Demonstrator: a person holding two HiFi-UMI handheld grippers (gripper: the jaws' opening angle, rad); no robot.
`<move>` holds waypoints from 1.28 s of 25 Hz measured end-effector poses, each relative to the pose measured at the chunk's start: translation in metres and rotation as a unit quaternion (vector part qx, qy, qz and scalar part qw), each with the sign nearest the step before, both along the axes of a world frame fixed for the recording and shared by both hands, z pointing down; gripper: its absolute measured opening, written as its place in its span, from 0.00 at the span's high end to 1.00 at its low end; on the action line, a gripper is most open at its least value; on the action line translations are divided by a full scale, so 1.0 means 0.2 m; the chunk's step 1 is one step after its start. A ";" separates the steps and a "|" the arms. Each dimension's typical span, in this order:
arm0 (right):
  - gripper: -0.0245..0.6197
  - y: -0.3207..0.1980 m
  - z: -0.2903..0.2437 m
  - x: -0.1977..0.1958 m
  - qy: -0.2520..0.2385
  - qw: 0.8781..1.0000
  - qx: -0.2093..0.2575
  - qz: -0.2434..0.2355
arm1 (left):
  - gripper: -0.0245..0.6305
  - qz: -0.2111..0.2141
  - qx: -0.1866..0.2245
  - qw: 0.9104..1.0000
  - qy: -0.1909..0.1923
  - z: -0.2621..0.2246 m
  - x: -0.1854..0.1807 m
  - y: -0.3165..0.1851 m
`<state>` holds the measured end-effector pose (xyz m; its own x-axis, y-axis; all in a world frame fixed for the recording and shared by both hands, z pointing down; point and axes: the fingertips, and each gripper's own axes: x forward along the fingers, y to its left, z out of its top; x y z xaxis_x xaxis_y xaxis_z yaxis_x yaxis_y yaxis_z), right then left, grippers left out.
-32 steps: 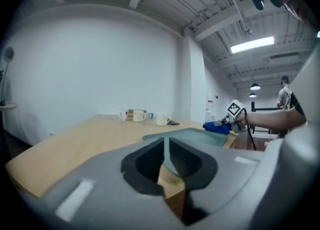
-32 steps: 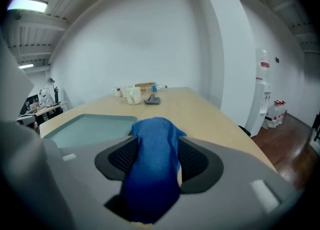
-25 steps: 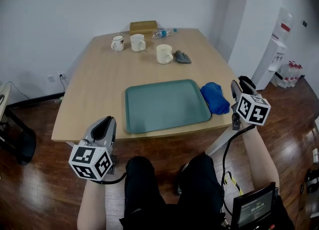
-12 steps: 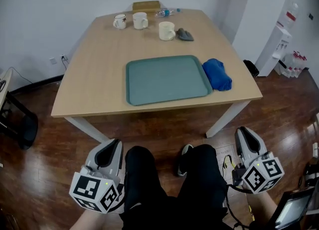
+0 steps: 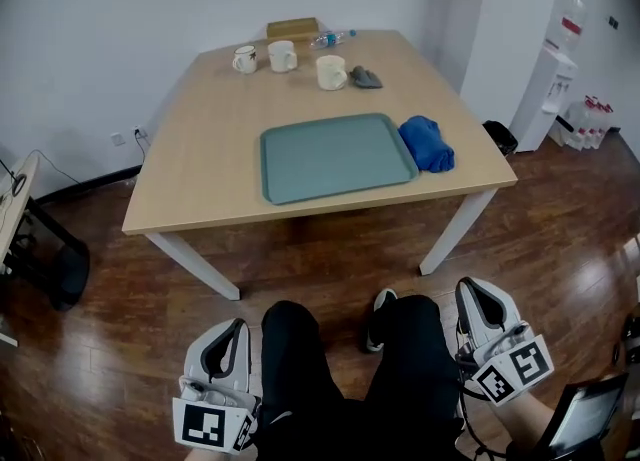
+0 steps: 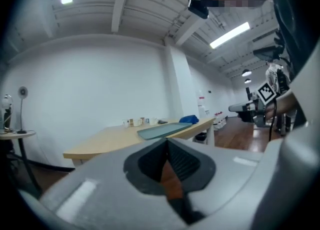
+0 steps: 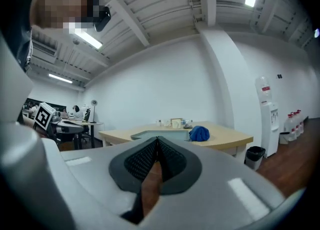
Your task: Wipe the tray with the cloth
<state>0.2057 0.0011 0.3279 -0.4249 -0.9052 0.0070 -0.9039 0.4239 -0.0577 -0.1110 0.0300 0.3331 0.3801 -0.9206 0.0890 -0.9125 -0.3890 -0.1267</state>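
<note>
The teal tray (image 5: pixel 337 156) lies on the wooden table (image 5: pixel 210 159), and the crumpled blue cloth (image 5: pixel 427 142) rests just off its right edge. Both grippers hang low beside the person's knees, well short of the table. My left gripper (image 5: pixel 231 331) is shut and holds nothing. My right gripper (image 5: pixel 476 291) is also shut and empty. Both pairs of jaws have just been closing with nothing between them. The left gripper view shows the shut left gripper (image 6: pixel 166 141), with tray (image 6: pixel 162 130) and cloth (image 6: pixel 188 119) far off. Past the right gripper (image 7: pixel 157 140) sits the cloth (image 7: pixel 200 133).
At the table's far end stand three mugs (image 5: pixel 283 56), a grey rag (image 5: pixel 366 77), a brown box (image 5: pixel 292 29) and a water bottle (image 5: pixel 330 39). A black bin (image 5: pixel 497 136) and a water dispenser (image 5: pixel 545 69) stand right of the table. The person's legs (image 5: pixel 300 369) lie between the grippers.
Both grippers have drawn back from the table's near edge to the person's knees. The table now sits farther away in the head view. Neither gripper has taken anything.
</note>
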 end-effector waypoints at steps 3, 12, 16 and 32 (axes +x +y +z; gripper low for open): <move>0.95 0.08 0.03 0.00 0.022 1.000 0.002 0.011 | 0.96 0.011 0.002 1.000 -0.022 0.04 0.00 0.11; 0.95 0.21 -0.01 -0.14 0.078 0.996 0.040 -0.024 | 0.96 -0.003 0.027 0.999 -0.022 -0.01 -0.10 0.26; 0.95 0.23 -0.01 -0.19 0.105 0.992 0.059 -0.039 | 0.96 -0.021 0.045 0.999 0.001 -0.07 -0.14 0.23; 0.95 0.22 0.00 -0.18 0.109 0.992 0.053 -0.048 | 0.96 -0.027 0.037 0.999 -0.007 -0.05 -0.14 0.24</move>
